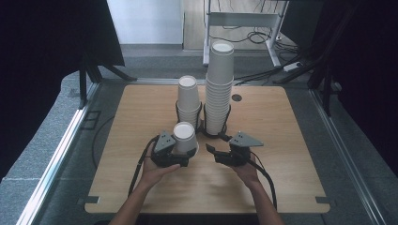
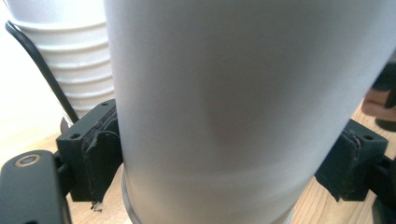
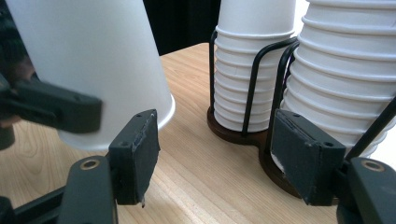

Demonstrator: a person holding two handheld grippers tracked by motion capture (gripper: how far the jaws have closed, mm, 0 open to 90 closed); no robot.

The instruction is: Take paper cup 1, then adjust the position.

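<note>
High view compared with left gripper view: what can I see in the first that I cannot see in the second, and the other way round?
The high view alone gives the whole wooden table, both forearms, the right gripper with nothing between its jaws, and the tall cup stack in its wire holder.

The left gripper view alone gives the close detail: the pads press on the wall of the upside-down paper cup from both sides.

Both show that cup in the left gripper and the shorter cup stack behind it.

White paper cup (image 2: 243, 107) clamped between black jaws, stacked cups (image 2: 70, 56) behind
</note>
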